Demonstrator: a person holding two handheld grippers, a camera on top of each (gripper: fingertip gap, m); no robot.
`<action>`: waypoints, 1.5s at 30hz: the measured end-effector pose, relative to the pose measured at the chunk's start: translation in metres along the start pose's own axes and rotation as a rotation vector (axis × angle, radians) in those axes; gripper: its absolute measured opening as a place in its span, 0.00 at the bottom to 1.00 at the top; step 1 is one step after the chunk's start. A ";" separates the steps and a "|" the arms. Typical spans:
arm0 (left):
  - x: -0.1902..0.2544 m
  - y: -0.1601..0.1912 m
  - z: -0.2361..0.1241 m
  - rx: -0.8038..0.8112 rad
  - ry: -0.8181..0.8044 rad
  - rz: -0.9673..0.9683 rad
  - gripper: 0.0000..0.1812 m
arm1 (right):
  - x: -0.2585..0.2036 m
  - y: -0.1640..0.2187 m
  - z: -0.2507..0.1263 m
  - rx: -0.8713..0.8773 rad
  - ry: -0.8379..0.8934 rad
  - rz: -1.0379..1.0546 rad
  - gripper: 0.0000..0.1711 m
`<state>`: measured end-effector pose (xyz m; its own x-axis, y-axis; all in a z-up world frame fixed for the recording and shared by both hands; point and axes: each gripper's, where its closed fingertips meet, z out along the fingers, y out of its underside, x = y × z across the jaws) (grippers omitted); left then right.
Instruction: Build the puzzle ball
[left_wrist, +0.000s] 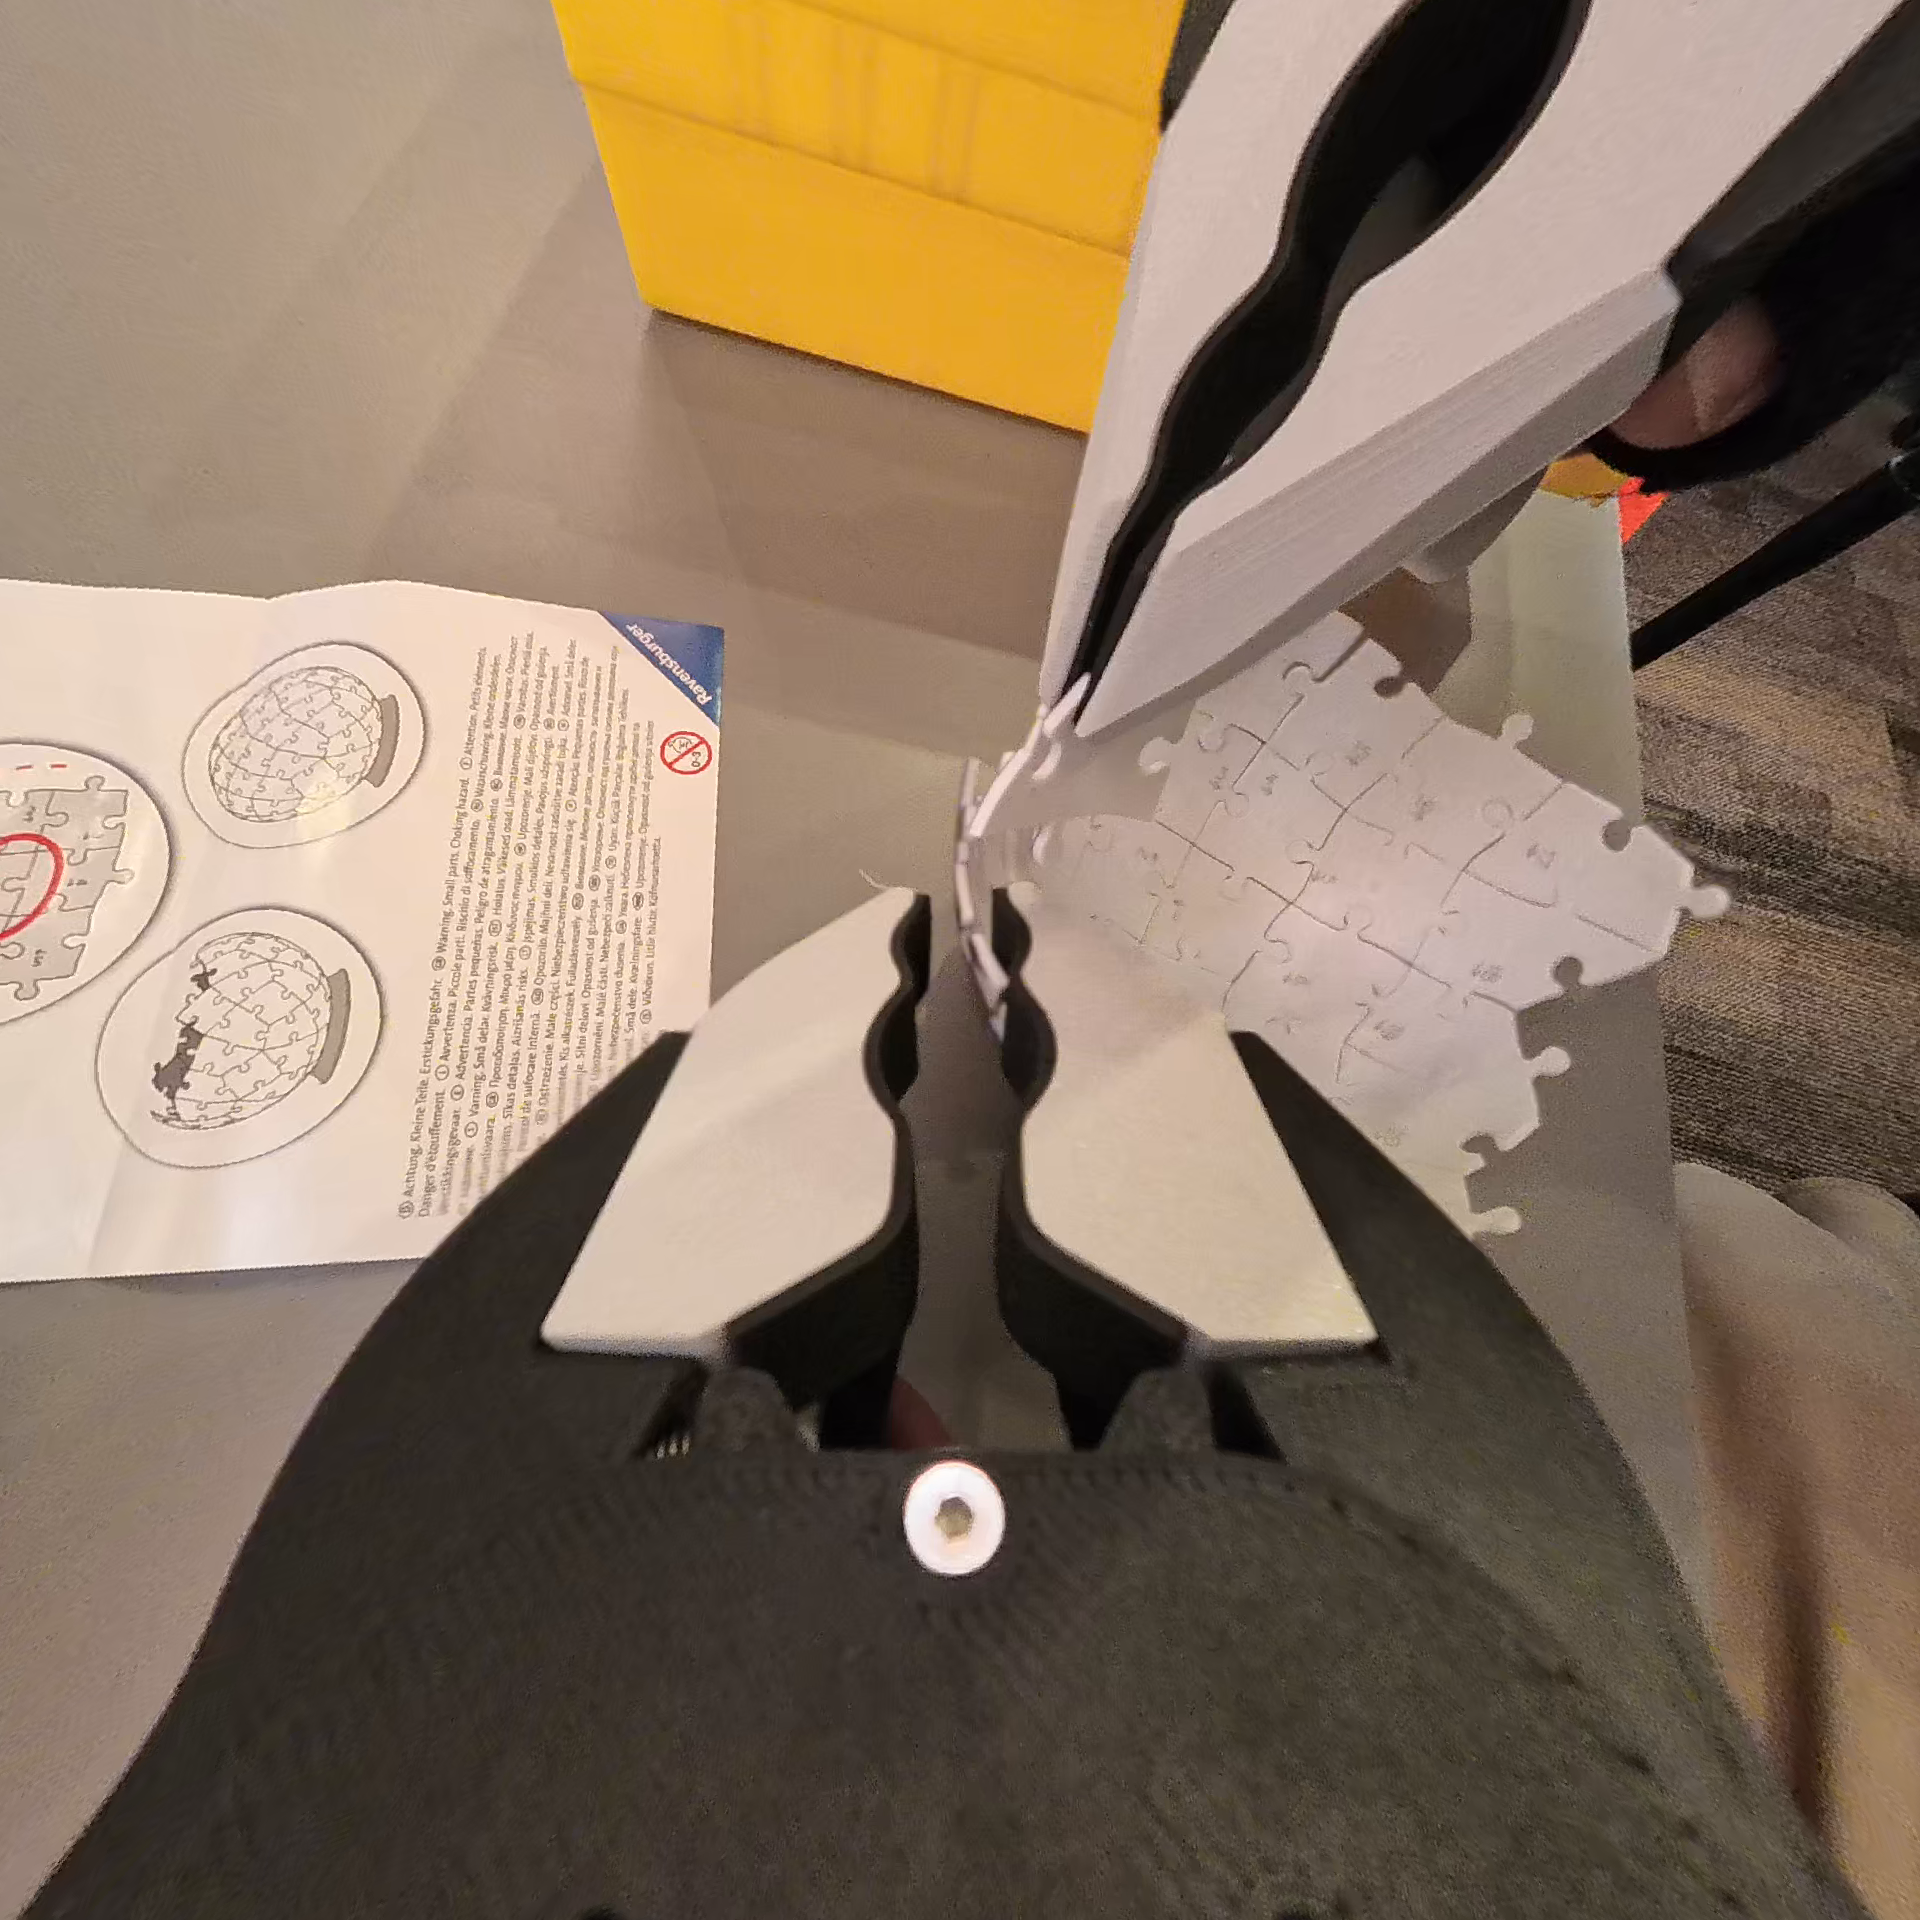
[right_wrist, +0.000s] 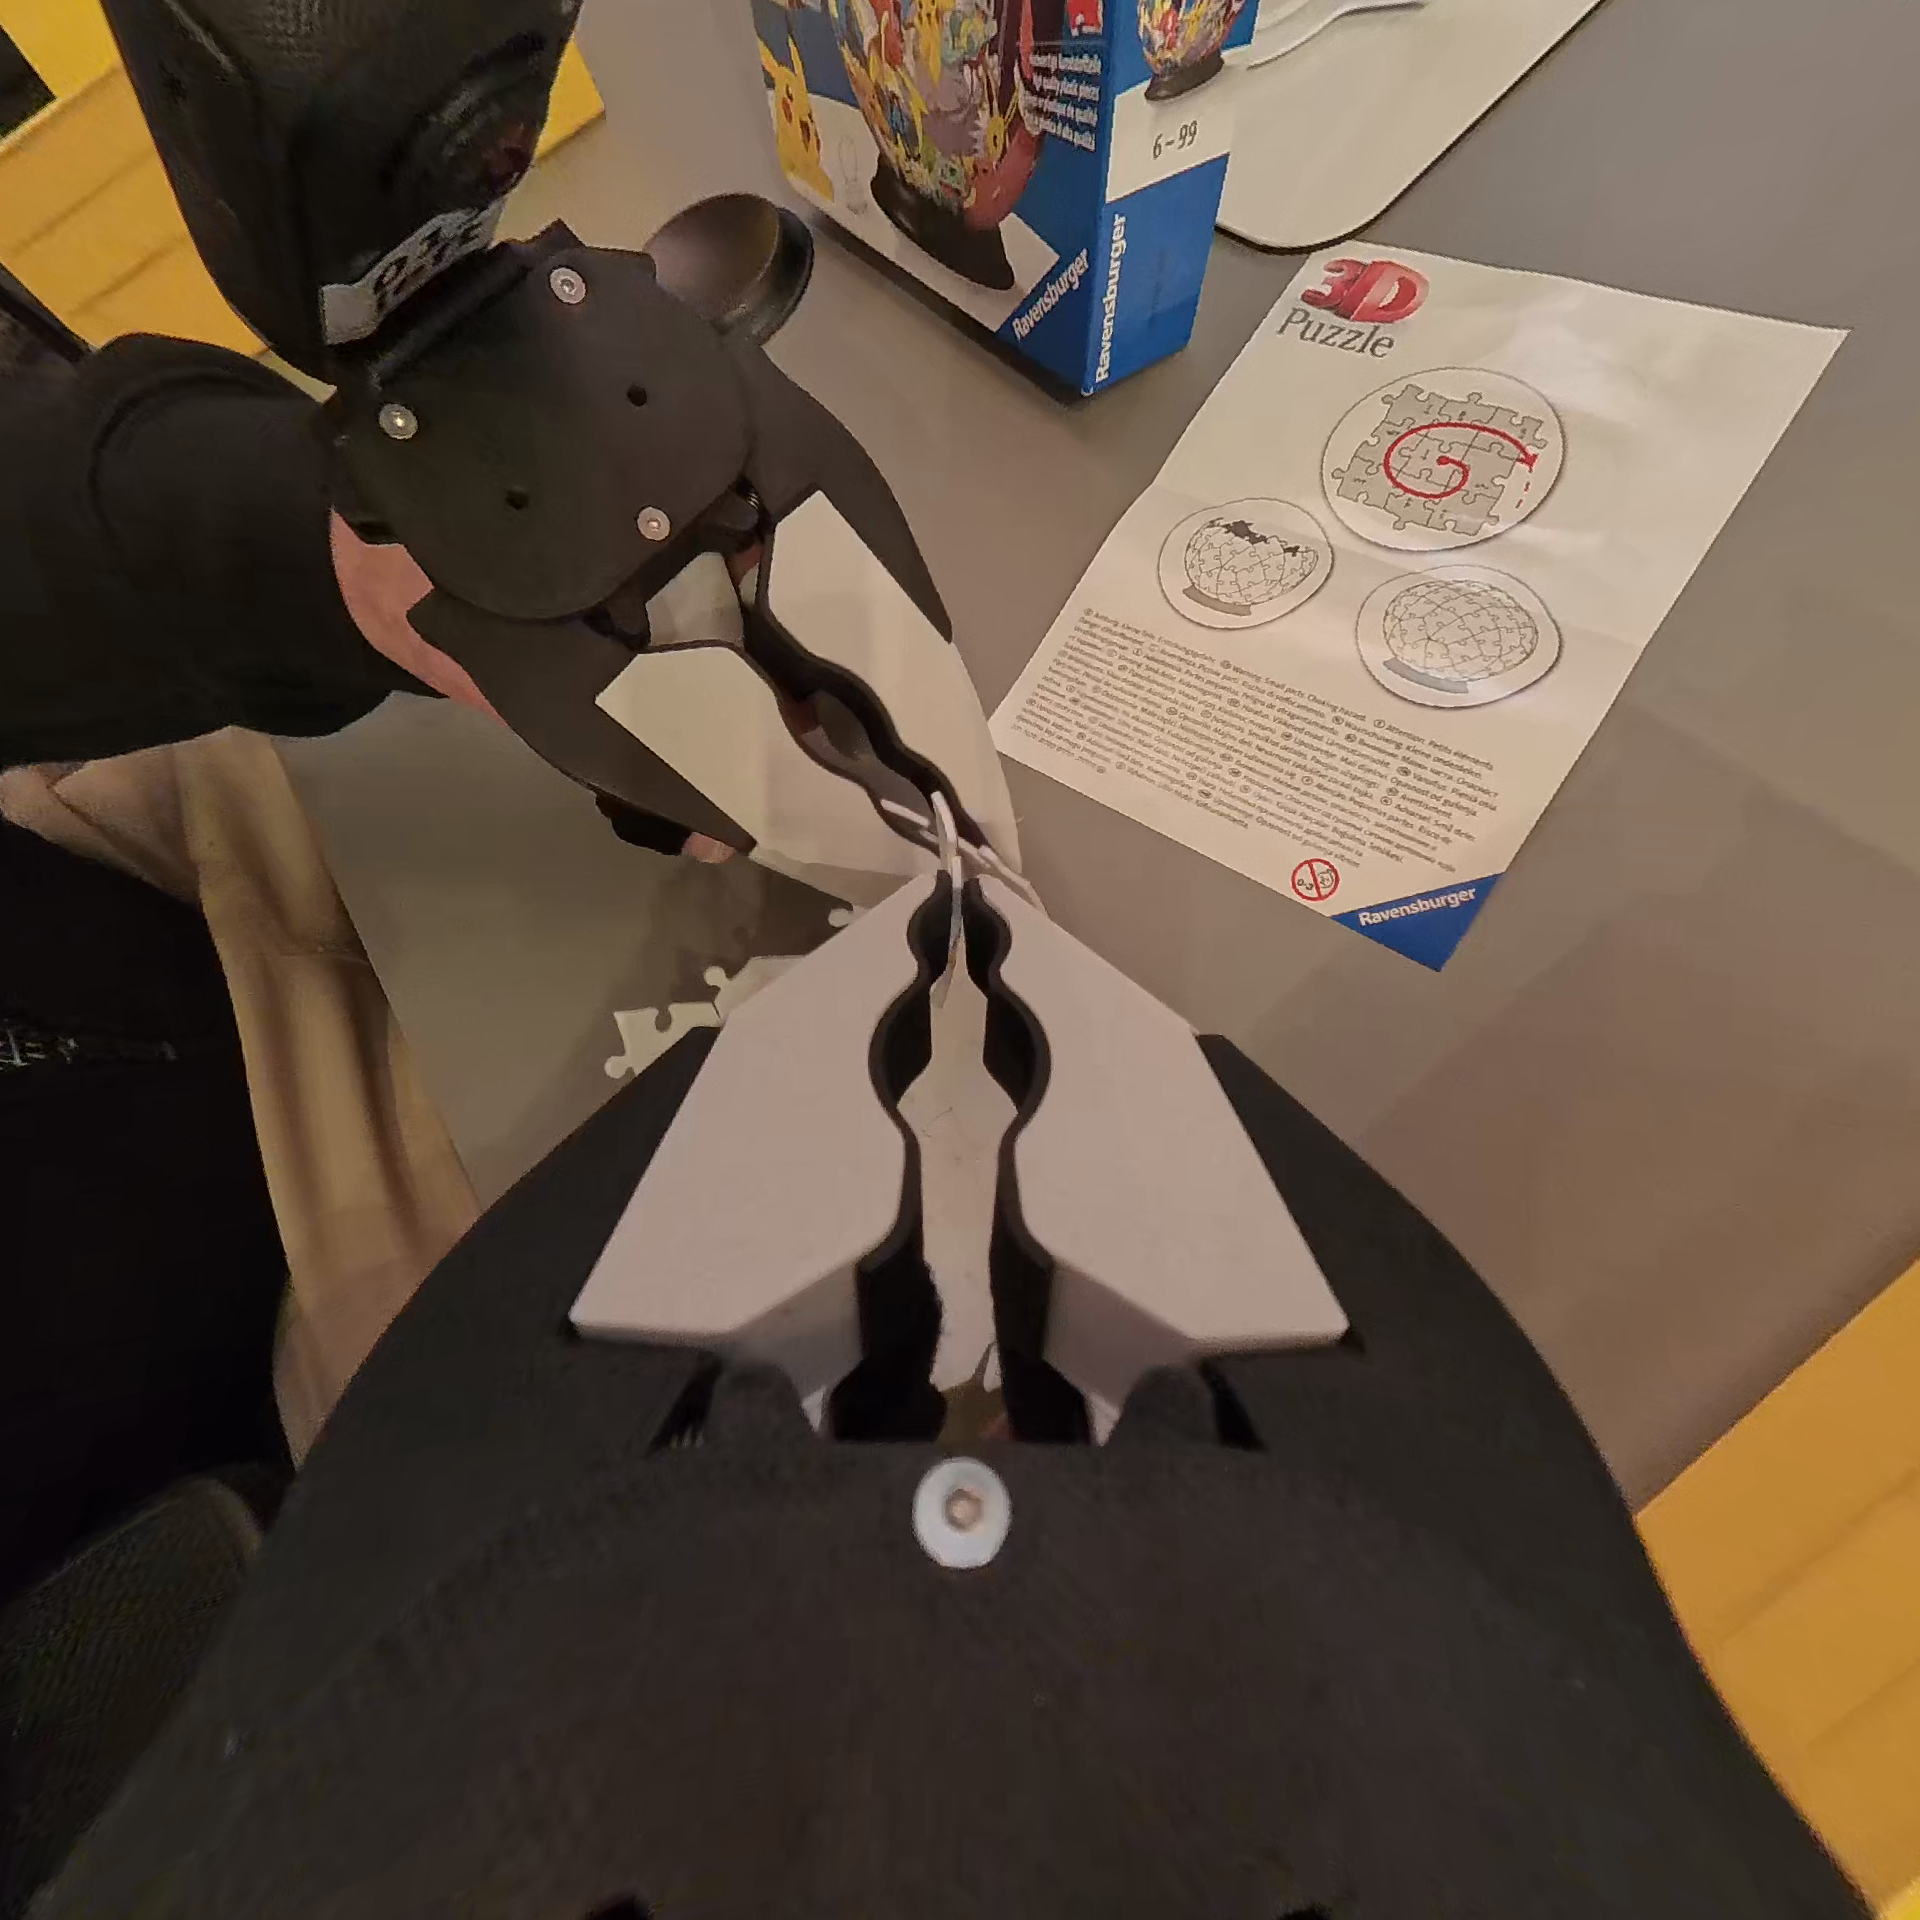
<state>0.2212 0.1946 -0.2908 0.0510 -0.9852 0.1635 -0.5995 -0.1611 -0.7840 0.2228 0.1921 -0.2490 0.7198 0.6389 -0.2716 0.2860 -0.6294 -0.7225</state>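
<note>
The curved white sheet of joined plastic puzzle pieces (left_wrist: 1382, 914) hangs above the grey table (left_wrist: 312, 416), pinched along one edge by both grippers. The left gripper (left_wrist: 956, 914) and right gripper (right_wrist: 951, 904) are each nearly closed on it, beside the folded paper instruction leaflet (right_wrist: 1455, 582).

The joined puzzle pieces (left_wrist: 1382, 904) show plain white backs crossed by fine seam lines. Both grippers have black bodies with white fingers (left_wrist: 748, 1122). The table (left_wrist: 312, 364) is grey, the far block (left_wrist: 883, 197) yellow, the box (right_wrist: 997, 156) blue and many-coloured.
</note>
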 end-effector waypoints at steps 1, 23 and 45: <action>-0.001 -0.002 -0.002 0.008 0.000 0.001 0.08 | 0.000 0.000 0.000 0.007 0.001 0.004 0.00; 0.052 -0.090 -0.045 0.408 0.360 -0.050 0.04 | -0.023 -0.049 -0.080 0.548 -0.049 0.088 0.00; 0.073 -0.098 -0.034 0.289 0.571 -0.095 0.01 | -0.024 -0.025 -0.087 0.345 0.107 -0.096 0.02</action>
<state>0.2564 0.1403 -0.1812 -0.3878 -0.7928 0.4702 -0.3700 -0.3333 -0.8672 0.2533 0.1536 -0.1695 0.7673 0.6263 -0.1378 0.1381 -0.3711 -0.9183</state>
